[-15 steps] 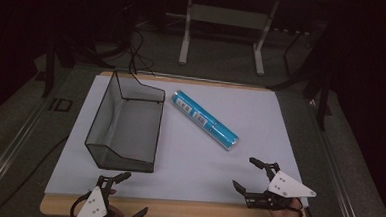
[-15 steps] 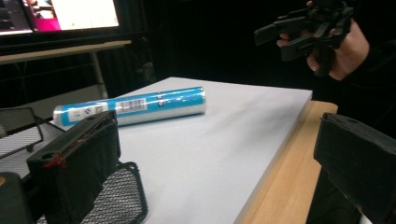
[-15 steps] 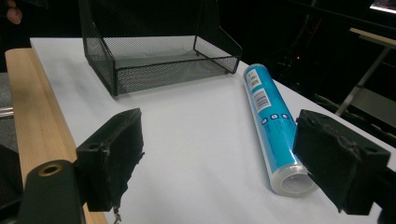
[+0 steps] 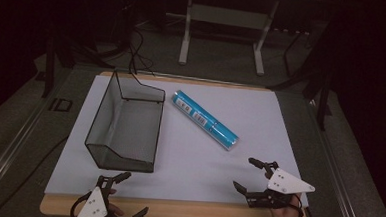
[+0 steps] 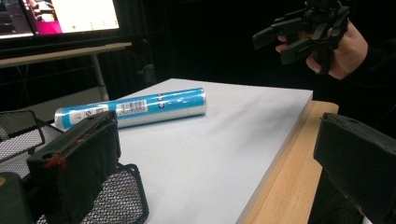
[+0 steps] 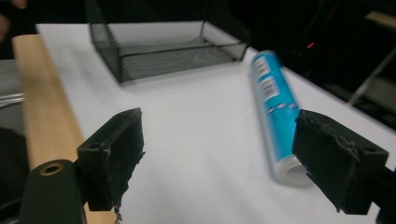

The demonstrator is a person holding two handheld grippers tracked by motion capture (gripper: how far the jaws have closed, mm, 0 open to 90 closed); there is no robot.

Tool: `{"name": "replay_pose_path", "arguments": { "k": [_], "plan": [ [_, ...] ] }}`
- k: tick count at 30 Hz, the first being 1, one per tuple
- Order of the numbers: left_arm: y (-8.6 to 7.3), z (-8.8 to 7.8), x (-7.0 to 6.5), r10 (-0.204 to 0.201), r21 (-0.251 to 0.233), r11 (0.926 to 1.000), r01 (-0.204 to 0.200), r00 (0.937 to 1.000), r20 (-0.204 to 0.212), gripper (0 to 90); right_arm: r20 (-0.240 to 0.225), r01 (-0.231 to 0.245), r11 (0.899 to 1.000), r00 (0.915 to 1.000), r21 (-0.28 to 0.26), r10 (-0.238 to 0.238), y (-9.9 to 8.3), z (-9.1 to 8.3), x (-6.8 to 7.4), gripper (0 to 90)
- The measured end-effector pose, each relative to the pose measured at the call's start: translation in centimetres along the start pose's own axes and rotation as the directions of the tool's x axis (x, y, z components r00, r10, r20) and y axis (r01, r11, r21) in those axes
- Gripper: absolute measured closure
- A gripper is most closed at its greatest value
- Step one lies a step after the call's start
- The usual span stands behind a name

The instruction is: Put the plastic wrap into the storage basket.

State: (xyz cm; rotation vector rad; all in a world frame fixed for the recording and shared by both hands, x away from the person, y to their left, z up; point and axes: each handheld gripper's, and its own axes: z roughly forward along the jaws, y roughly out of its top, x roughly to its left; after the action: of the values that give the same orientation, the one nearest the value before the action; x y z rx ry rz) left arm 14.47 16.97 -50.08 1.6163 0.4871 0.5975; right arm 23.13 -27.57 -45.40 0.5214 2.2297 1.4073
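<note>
Starting with the biggest thing: the tabletop (image 4: pixel 279 143) has a pale sheet over nearly all of it, with a strip of bare wood along the near edge. My guess is the sheet is just there so everything stands out against it.

Next, the black wire mesh basket (image 4: pixel 125 127) takes up the left side, running from near the far left corner down toward the near edge. Its open top faces up and one end wall is lower than the other, so it looks set up to take something dropped or slid in.

Then the blue tube (image 4: pixel 205 119) lies flat on its side around the middle, just right of the basket but not touching it, angled from far-left to near-right. Lying loose like that, it will probably roll if nudged sideways, so I'd grip it across its width.

Smallest: the right hand-held gripper (image 4: pixel 250 176) hangs over the near right part of the tabletop, jaws spread wide and empty, pointed at the tube's near end, which reads like lining up for a grab. The left hand-held gripper (image 4: pixel 129 195) sits at the near edge just below the basket's near end, jaws also wide with nothing between them, maybe ready to steady the basket.
</note>
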Motion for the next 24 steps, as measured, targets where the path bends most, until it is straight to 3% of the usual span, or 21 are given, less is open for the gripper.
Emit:
{"name": "replay_pose_path", "arguments": {
  "k": [4, 7, 11, 24],
  "plan": [
    [0.0, 0.0, 0.0, -0.006, -0.003, 1.0, 0.006, 1.0, -0.001, 1.1, 0.021, 0.003, 0.999, 0.9998, 0.049, -0.004, 0.7, 0.2, 0.2, 20.6],
    [0.0, 0.0, 0.1, -0.006, -0.004, 1.0, 0.006, 1.0, -0.004, 1.1, -0.008, -0.02, 0.999, 0.9998, 0.046, 0.021, 1.2, 0.1, 0.1, 20.3],
    [-0.2, 0.1, 0.2, -0.008, 0.003, 1.0, 0.008, 1.0, -0.003, 1.1, -0.023, -0.005, 0.999, 0.9997, 0.051, 0.006, 2.2, 0.2, -0.4, 16.9],
    [-0.5, 0.4, 0.6, -0.02, 0.016, 0.9997, 0.02, 0.9996, 0.021, 1.1, 0.0, 0.007, 0.995, 1.0, 0.097, -0.007, 5.2, 1.4, -3.7, 12.8]
  ]
}}
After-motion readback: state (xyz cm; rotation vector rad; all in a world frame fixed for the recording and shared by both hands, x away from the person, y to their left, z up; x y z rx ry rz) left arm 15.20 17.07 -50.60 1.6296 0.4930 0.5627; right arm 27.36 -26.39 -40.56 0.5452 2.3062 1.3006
